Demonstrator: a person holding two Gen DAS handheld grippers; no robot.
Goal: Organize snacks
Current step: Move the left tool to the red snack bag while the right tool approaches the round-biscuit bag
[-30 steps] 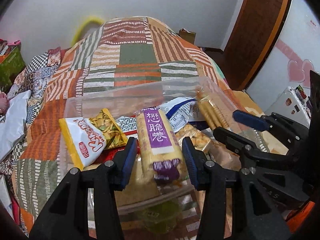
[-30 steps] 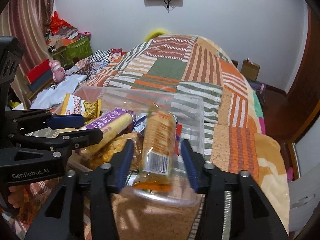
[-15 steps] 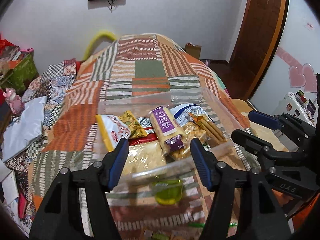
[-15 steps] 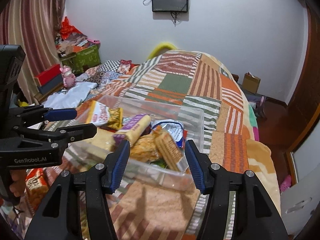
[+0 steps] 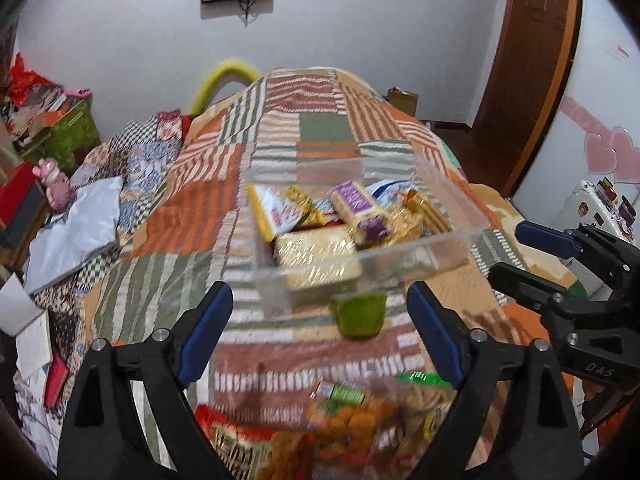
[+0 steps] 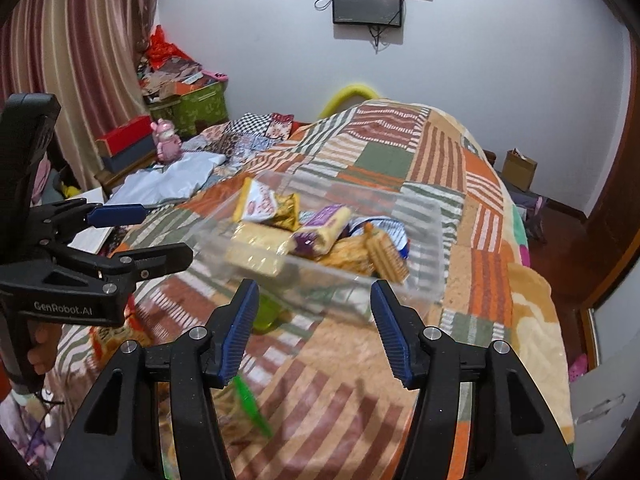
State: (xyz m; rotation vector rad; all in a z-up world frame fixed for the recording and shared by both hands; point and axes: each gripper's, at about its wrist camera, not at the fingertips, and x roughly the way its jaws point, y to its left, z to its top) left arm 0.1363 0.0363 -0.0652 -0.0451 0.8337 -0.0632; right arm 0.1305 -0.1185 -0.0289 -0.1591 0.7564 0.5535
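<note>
A clear plastic bin point(image 5: 460, 238) sits on the patchwork bed and holds several snack packs, among them a purple-labelled roll point(image 5: 360, 210) and a yellow and white bag point(image 5: 274, 212). The bin also shows in the right wrist view point(image 6: 434, 240), with a cracker pack point(image 6: 386, 256) leaning at its near right. My left gripper point(image 5: 320, 330) is open and empty, short of the bin. My right gripper point(image 6: 314, 330) is open and empty, also short of the bin. A green jelly cup point(image 5: 360, 314) lies just before the bin. Loose snack bags point(image 5: 352, 428) lie close under the left gripper.
The quilt point(image 6: 400, 152) covers the whole bed. Clutter, a pink toy point(image 6: 168, 142) and boxes line the left side. A wooden door point(image 5: 528, 60) and a white cabinet point(image 5: 592, 208) stand at the right. The bed edge drops off at the right.
Both grippers let go of their packs into the bin, then drew back and up from it. The purple roll and the cracker pack now lie in the bin.
</note>
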